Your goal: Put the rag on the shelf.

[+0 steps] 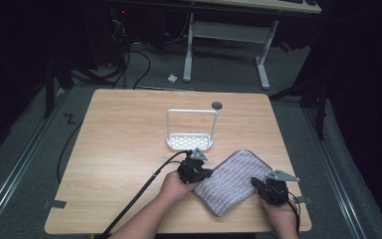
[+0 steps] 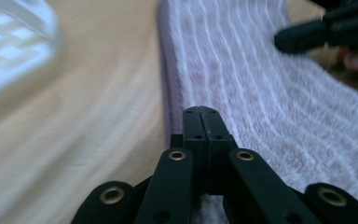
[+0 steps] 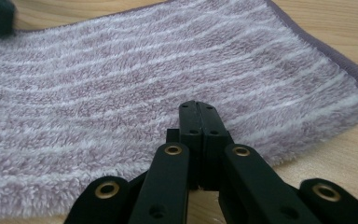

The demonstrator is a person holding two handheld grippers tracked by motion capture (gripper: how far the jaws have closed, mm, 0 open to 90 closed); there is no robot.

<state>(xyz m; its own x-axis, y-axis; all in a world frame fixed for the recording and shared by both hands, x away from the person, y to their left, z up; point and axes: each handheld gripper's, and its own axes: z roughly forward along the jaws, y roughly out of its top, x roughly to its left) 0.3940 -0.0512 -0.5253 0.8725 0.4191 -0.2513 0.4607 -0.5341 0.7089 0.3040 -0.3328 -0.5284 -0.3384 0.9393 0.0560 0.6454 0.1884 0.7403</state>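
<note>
Two hand-held grippers, left [image 1: 208, 174] and right [image 1: 255, 182], rest jaws together at your striped towel [image 1: 234, 181] on the wooden bench [image 1: 124, 149]; grey floor [image 1: 20, 149] surrounds it.

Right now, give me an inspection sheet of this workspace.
Surface: wooden table, round grommet hole near far edge.
Job's things: striped purple towel, flat, near right.
Clutter: white rack mid-table.
Grippers: left tool shut at the towel's left edge; right tool shut at its right edge; actual pinch on cloth unclear.
Cables: black cable trails from left tool off the near edge.
Surroundings: desk frame, floor cables behind.
</note>
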